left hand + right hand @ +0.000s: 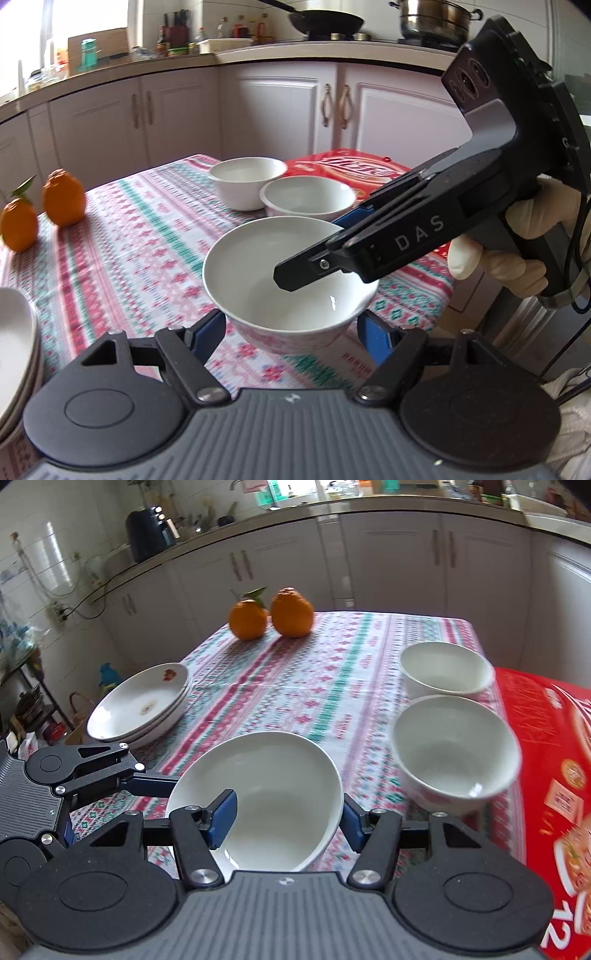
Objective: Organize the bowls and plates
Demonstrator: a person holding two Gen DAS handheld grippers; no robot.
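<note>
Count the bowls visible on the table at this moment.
3. The nearest bowl sits between the right gripper fingers, one finger inside its rim. A second bowl lies beside the red box, and the third bowl just beyond it.

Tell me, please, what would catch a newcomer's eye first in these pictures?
Probably the near white bowl, tilted at the table's front edge, with the right gripper straddling its rim, one finger inside and one outside, and the left gripper open around it. Next, two oranges at the far end, a plate stack at the left edge, and the red box on the right.
</note>
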